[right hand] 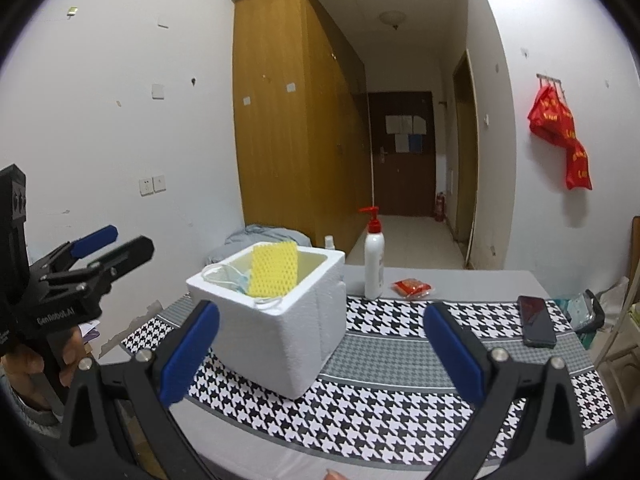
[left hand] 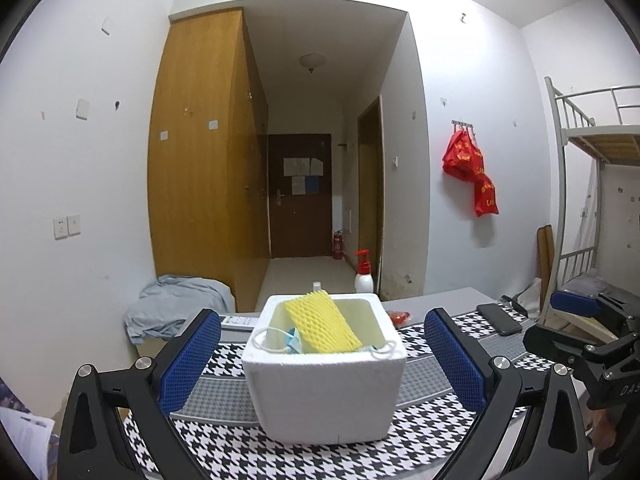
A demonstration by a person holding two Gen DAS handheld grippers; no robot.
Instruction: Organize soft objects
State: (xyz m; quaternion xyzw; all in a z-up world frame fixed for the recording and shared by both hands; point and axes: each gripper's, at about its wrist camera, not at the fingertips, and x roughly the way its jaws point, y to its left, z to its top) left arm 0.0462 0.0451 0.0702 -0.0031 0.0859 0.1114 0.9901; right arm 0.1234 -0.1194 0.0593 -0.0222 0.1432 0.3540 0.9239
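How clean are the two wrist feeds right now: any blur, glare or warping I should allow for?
Left wrist view: foam box and yellow foam net sharp, lighting even and dim, no glare; walls bow toward the black corners. Right wrist view: same fisheye bowing, box sharp, left gripper at the edge slightly soft, phone faintly reflective.

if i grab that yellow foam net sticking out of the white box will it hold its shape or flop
The yellow foam net is open mesh, so it probably squashes between the pads and springs back. It likely weighs almost nothing. It leans loosely in the white foam box, so it should lift out without dragging the box.
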